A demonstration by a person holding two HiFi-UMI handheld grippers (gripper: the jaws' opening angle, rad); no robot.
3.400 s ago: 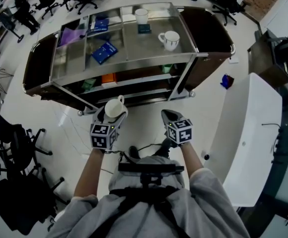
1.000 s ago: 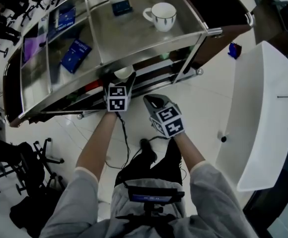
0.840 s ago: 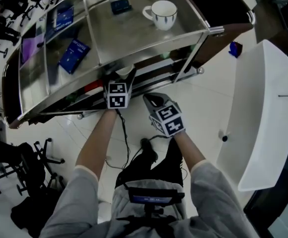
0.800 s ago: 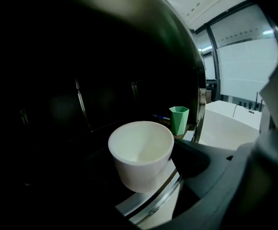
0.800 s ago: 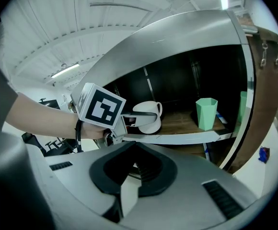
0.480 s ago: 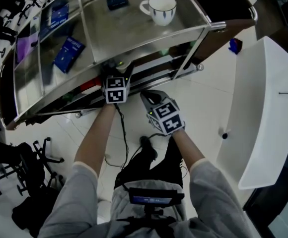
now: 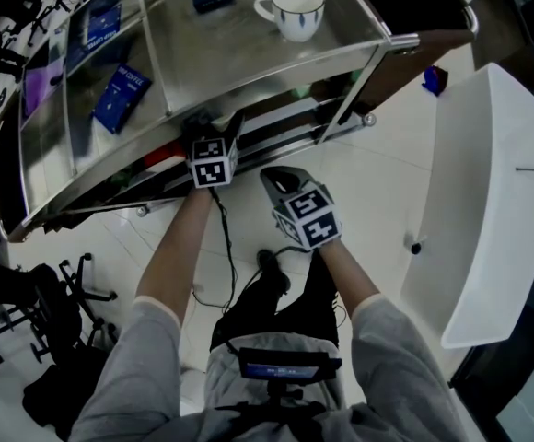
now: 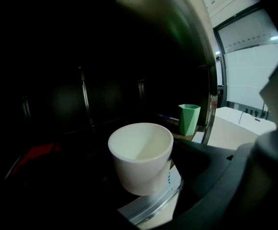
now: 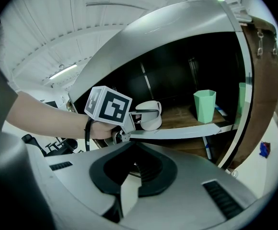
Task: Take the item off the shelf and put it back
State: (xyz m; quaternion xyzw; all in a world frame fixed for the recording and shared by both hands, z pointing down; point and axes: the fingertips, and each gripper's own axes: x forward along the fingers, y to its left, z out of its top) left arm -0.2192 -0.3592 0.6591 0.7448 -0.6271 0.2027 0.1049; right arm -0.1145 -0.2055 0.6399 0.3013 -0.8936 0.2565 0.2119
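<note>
The item is a plain white cup (image 8: 140, 158), upright and held between the jaws of my left gripper (image 9: 146, 115). The right gripper view shows this cup (image 9: 147, 116) at the front edge of the cart's middle shelf (image 9: 189, 130), with its base just over the lip. From the head view only the left gripper's marker cube (image 7: 211, 161) shows; its tips and the cup are hidden under the cart's steel top (image 7: 249, 58). My right gripper (image 7: 273, 177) hangs in front of the cart, a little right of the left one, jaws together and nothing in them.
A green cup (image 9: 204, 105) stands further right on the middle shelf. On the cart's top are a striped mug (image 7: 293, 9) and blue packets (image 7: 120, 98). A white table (image 7: 488, 201) stands to the right, and black chairs (image 7: 51, 376) at the lower left.
The left gripper has carried the cup forward and down under the cart's top, so the cup no longer shows from the head view. The right gripper has stayed put.
</note>
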